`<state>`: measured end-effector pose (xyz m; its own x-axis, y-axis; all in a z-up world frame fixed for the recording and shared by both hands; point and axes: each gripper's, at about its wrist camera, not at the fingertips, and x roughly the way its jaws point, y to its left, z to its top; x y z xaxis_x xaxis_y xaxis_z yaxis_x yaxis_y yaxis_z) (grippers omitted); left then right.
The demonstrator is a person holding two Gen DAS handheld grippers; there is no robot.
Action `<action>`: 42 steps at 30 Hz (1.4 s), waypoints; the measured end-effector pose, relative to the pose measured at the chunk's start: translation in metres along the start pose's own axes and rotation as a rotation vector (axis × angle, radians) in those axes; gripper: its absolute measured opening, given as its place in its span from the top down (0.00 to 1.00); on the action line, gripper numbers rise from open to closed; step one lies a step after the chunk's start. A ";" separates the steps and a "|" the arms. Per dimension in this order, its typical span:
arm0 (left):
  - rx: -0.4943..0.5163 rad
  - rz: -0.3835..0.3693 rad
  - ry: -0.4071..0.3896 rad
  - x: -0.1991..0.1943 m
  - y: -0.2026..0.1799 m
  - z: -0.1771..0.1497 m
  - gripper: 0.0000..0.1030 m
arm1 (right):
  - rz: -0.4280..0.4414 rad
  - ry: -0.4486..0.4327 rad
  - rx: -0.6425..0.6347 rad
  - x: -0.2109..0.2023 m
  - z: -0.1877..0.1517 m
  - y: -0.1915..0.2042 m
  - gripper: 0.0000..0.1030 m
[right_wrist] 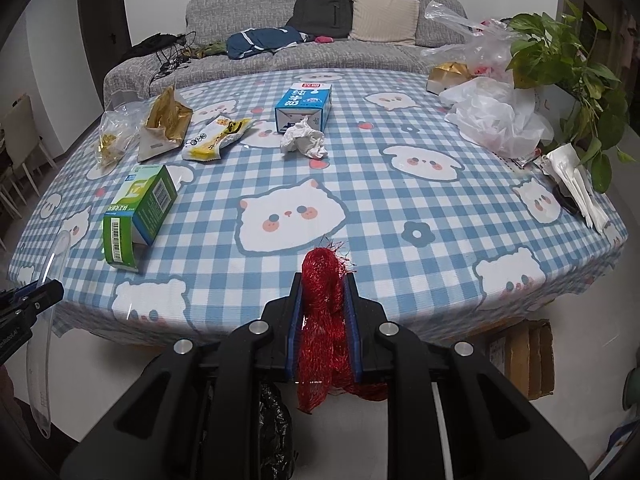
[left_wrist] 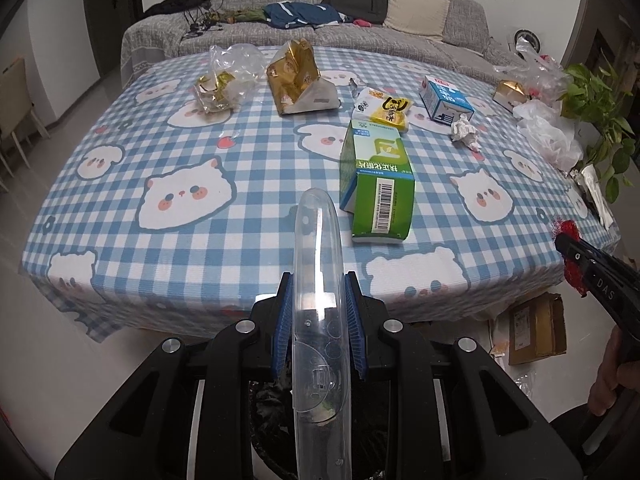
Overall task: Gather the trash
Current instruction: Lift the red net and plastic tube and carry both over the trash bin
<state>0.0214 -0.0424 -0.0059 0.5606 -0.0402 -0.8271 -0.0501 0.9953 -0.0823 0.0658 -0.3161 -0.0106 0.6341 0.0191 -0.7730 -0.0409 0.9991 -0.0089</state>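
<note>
The left gripper (left_wrist: 318,312) is clenching a clear plastic lid (left_wrist: 318,280) and the right gripper (right_wrist: 325,320) is clenching red mesh netting (right_wrist: 322,308), both held off the near edge of the table (right_wrist: 400,280), while the green carton (right_wrist: 138,208), milk carton (right_wrist: 304,106), crumpled tissue (right_wrist: 303,140) and wrappers are still lying farther in on the table.

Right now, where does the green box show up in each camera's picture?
Left wrist view: green box lies centre-right, just beyond the clear plastic piece.
Right wrist view: green box lies at the left, near the table edge.
Shared landmark: blue milk carton.
</note>
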 end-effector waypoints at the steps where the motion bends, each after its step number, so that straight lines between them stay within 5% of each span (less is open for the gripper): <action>1: 0.000 -0.004 0.001 0.000 -0.001 -0.003 0.76 | -0.001 0.001 0.000 0.000 -0.002 0.000 0.83; 23: 0.032 -0.038 0.032 0.014 -0.021 -0.087 0.76 | -0.001 0.017 -0.042 0.000 -0.068 0.009 0.83; 42: 0.017 -0.013 0.084 0.101 -0.026 -0.126 0.76 | -0.007 0.135 -0.053 0.080 -0.140 0.012 0.83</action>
<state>-0.0253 -0.0833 -0.1573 0.4901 -0.0597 -0.8696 -0.0291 0.9960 -0.0848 0.0081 -0.3080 -0.1613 0.5253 0.0031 -0.8509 -0.0794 0.9958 -0.0454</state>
